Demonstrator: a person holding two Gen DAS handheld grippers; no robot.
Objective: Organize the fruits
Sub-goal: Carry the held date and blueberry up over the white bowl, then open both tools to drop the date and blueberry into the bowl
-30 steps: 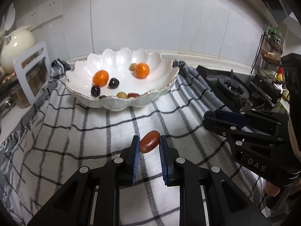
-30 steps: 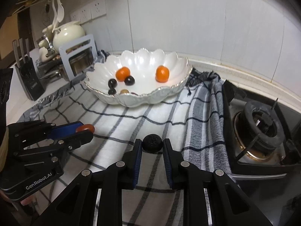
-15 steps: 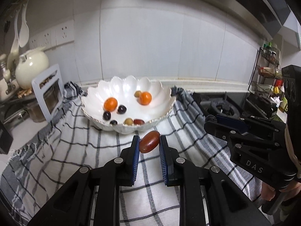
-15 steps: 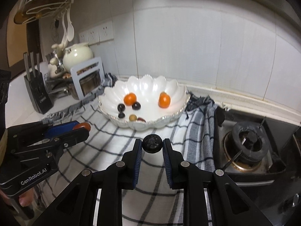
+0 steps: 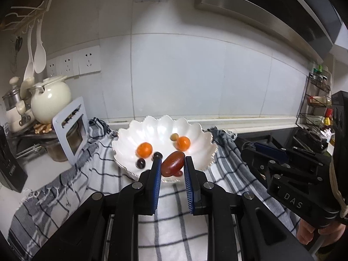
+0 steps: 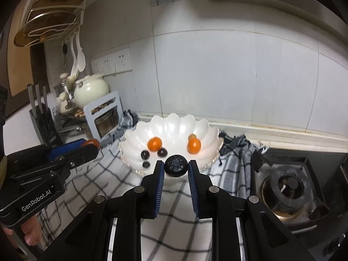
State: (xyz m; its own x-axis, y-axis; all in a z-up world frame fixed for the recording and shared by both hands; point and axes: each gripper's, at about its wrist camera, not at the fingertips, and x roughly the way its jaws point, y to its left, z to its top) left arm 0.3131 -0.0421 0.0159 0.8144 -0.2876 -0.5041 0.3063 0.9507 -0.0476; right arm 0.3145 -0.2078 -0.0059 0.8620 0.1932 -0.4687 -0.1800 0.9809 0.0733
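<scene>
My left gripper [image 5: 173, 163] is shut on a reddish-brown oval fruit [image 5: 173, 163], held in the air in front of the white scalloped bowl [image 5: 195, 130]. My right gripper [image 6: 175, 165] is shut on a dark wrinkled round fruit [image 6: 175, 165], also raised before the bowl [image 6: 208, 128]. The bowl holds two orange fruits [image 6: 154, 144] [image 6: 194, 145], several small dark ones [image 6: 162, 151] and a greenish one [image 5: 174, 137]. Each gripper shows in the other's view: the right gripper [image 5: 256, 150] at the right, the left gripper [image 6: 92, 144] at the left with its red fruit.
A black-and-white checked cloth [image 5: 178, 204] covers the counter under the bowl. A cream teapot [image 5: 51, 102], a jar in a white frame [image 5: 71, 130] and a knife block [image 6: 43, 117] stand at the left. A gas burner [image 6: 287, 187] lies to the right, a spice rack [image 5: 317, 106] beyond.
Both grippers have risen from the cloth with their fruits still gripped. The bowl now sits lower and smaller in both views, and more of the wall shows.
</scene>
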